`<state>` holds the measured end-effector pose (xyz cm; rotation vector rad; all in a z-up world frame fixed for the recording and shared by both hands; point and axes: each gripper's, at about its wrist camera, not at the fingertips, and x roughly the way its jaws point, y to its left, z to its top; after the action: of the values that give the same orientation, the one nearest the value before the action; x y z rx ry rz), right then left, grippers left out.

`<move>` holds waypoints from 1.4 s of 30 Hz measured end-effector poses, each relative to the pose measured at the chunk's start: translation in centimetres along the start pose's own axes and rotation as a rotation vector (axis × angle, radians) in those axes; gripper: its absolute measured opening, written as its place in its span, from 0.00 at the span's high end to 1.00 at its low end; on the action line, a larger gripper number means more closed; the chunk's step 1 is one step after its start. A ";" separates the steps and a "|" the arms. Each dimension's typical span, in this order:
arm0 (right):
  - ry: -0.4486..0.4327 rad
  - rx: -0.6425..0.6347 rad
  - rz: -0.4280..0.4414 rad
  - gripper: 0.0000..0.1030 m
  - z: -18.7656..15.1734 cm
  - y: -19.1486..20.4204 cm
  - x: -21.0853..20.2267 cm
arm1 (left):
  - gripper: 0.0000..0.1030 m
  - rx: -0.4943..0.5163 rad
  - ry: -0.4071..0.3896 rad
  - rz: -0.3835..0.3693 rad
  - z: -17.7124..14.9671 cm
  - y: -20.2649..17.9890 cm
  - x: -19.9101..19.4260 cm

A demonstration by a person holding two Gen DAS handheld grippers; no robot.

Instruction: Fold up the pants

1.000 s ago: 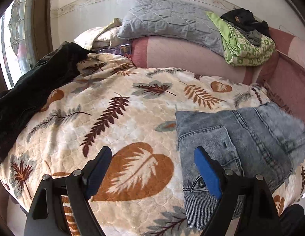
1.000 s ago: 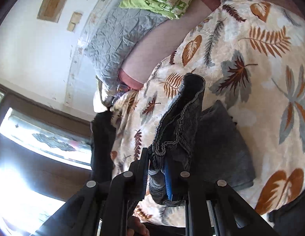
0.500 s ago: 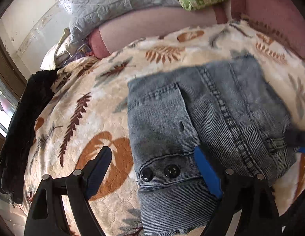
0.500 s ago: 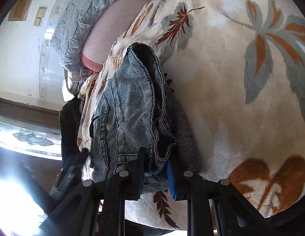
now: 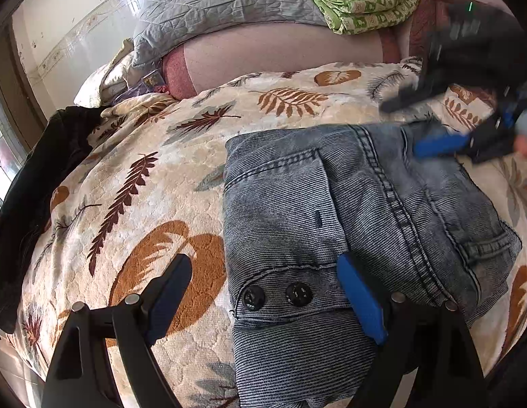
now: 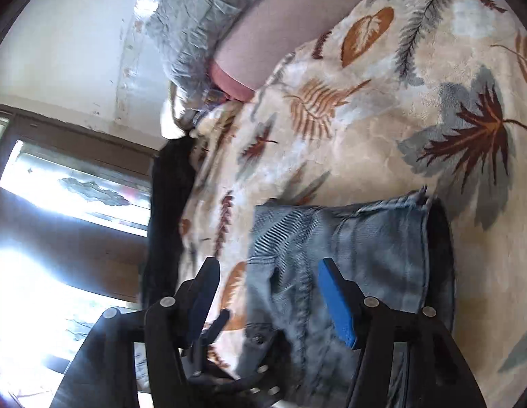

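Observation:
Grey-blue denim pants lie folded into a compact stack on the leaf-patterned blanket. My left gripper is open at the waistband end with its two black buttons; one finger is over the denim, the other over the blanket. In the left wrist view my right gripper is a blur above the far right corner of the pants. In its own view the right gripper hovers over the pants. Its jaws are opening and its pads press on nothing.
A black garment hangs over the bed's left edge beside a bright window. At the head lie a pink bolster, a grey quilted pillow and folded green cloth. Blanket shows left of the pants.
My right gripper laid the raised part of the pants down flat, let go of it and opened. The left gripper came in low over the waistband, then held still.

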<state>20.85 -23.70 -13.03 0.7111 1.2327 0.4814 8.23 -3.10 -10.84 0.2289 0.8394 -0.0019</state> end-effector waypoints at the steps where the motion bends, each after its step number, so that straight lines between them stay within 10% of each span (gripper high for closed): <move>1: 0.033 0.088 -0.032 0.52 0.1 -2.3 1.6 | 0.15 -0.014 0.004 -0.027 0.1 0.2 -0.1; 9: 0.021 -0.213 -0.110 0.50 1.7 7.2 -1.0 | 0.15 -0.111 -0.144 -0.131 0.2 -0.1 -5.4; 16: 0.254 -0.641 -0.413 0.38 3.9 19.8 9.7 | 0.13 -0.083 -0.038 -0.141 -2.0 -1.1 -1.8; 22: 0.441 -0.721 -0.683 0.48 3.3 19.1 18.8 | 0.13 -0.075 -0.038 -0.145 -2.3 -1.2 -1.4; 24: 0.435 -0.712 -0.660 0.81 3.2 18.8 19.2 | 0.13 -0.076 -0.037 -0.149 -2.5 -1.2 -1.3; 26: 0.401 -0.764 -0.666 0.90 2.5 19.5 18.7 | 0.13 -0.077 -0.039 -0.151 -2.6 -1.2 -1.2; 34: 0.251 -0.715 -0.600 0.86 3.3 18.6 17.1 | 0.14 -0.094 -0.065 -0.164 -2.8 -0.9 -1.5; 39: 0.029 -0.568 -0.425 0.82 3.0 17.3 6.6 | 0.14 -0.234 -0.044 -0.237 -2.6 2.0 -2.7; 42: -0.032 -0.484 -0.391 0.51 0.5 15.6 1.8 | 0.14 -0.272 -0.066 -0.196 -2.5 3.3 -4.2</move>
<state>22.49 -11.75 -3.04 0.0621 1.1305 0.4168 3.87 0.25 -8.64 -0.1095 0.7838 -0.0783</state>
